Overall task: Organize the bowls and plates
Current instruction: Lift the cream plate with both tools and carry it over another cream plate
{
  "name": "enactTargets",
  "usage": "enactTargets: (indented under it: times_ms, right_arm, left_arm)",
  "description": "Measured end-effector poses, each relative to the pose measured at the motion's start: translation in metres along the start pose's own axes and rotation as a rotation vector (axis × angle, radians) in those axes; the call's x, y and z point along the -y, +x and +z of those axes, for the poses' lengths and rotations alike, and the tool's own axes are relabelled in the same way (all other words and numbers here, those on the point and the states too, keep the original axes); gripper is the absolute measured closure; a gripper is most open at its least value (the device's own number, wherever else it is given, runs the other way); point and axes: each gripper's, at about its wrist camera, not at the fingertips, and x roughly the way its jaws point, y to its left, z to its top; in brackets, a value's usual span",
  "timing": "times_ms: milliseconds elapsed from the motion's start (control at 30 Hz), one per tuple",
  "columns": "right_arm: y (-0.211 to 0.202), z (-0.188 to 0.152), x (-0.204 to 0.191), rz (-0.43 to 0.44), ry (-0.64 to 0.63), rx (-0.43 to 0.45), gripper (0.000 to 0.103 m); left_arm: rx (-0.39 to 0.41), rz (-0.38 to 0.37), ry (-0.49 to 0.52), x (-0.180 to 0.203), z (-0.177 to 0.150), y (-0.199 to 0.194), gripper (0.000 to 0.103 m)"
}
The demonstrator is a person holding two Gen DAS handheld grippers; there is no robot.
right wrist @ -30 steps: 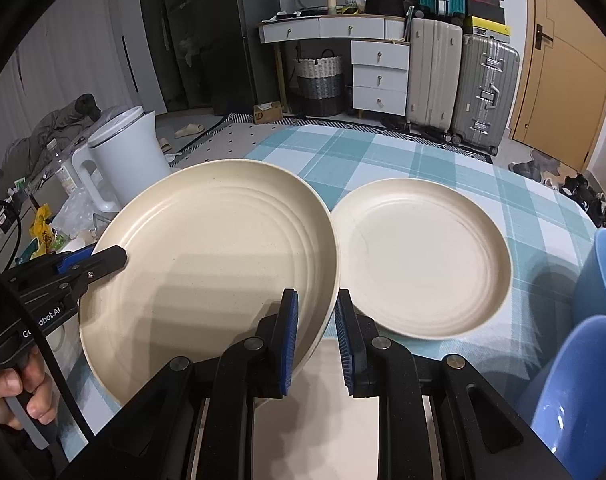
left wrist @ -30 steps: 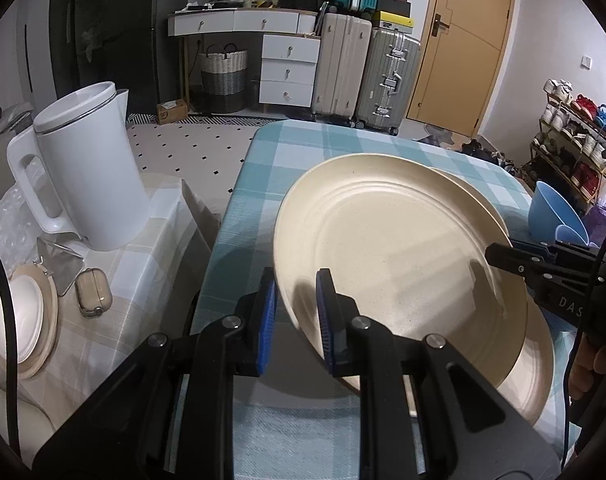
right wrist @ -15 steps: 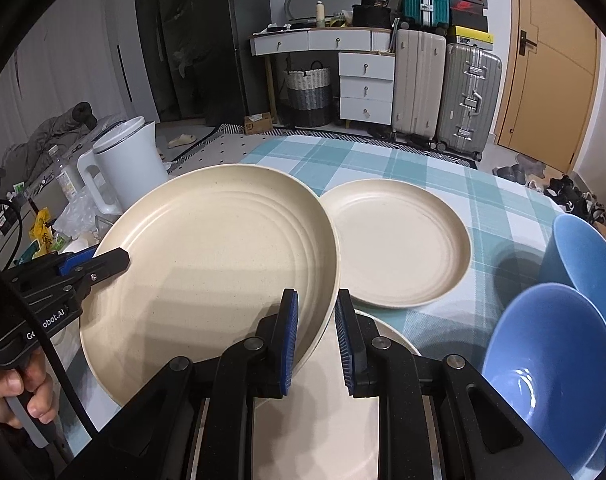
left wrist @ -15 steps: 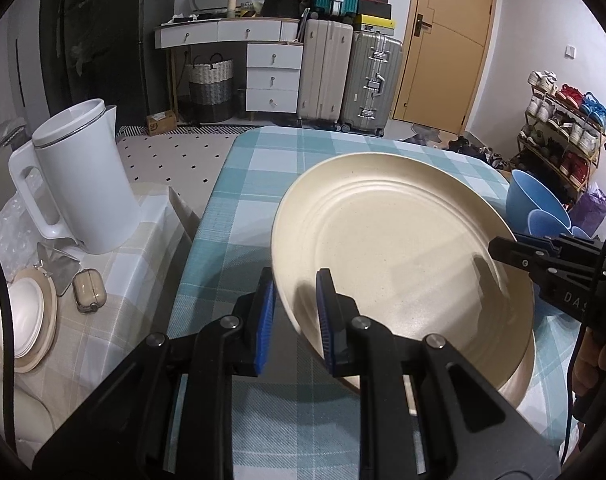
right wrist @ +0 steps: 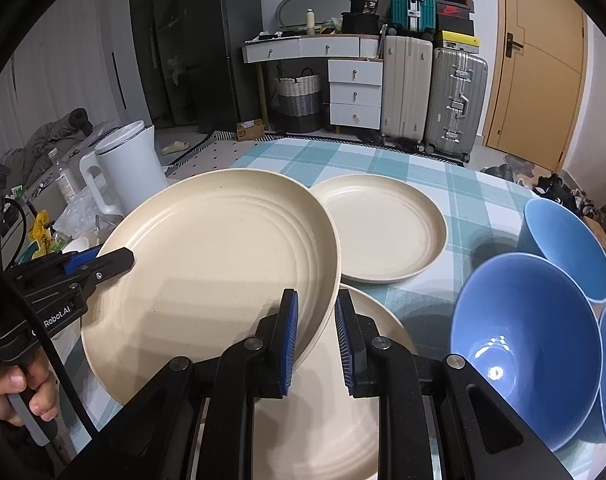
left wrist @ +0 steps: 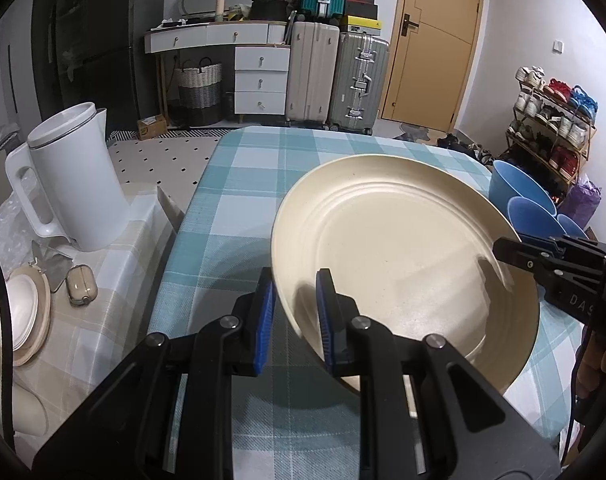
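Large cream plate (right wrist: 211,264), centre-left of the right wrist view, held clear of the worktop (right wrist: 455,196): left tongs (left wrist: 293,316) and right tongs (right wrist: 317,336) each clamp opposite rims. Apparently stiff, light, smooth-glazed; rim grips suit it.

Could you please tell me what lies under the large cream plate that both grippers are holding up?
Under the large cream plate, another cream plate rests on the checked tablecloth; most of it is covered.
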Motion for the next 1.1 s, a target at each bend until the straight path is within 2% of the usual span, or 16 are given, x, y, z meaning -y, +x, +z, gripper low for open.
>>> enactTargets:
  times_ms: [500,1100]
  right_arm:
    - [-0.017,-0.036,0.010,-0.021,0.043,-0.018,0.083]
    - [-0.011,-0.064,0.019,-0.069,0.061,-0.051,0.083]
  left_arm:
    - [-0.031,-0.038,0.045,0.017,-0.021,0.003,0.087]
    - [-0.076,-0.065,0.095,0.033,-0.040,0.030,0.087]
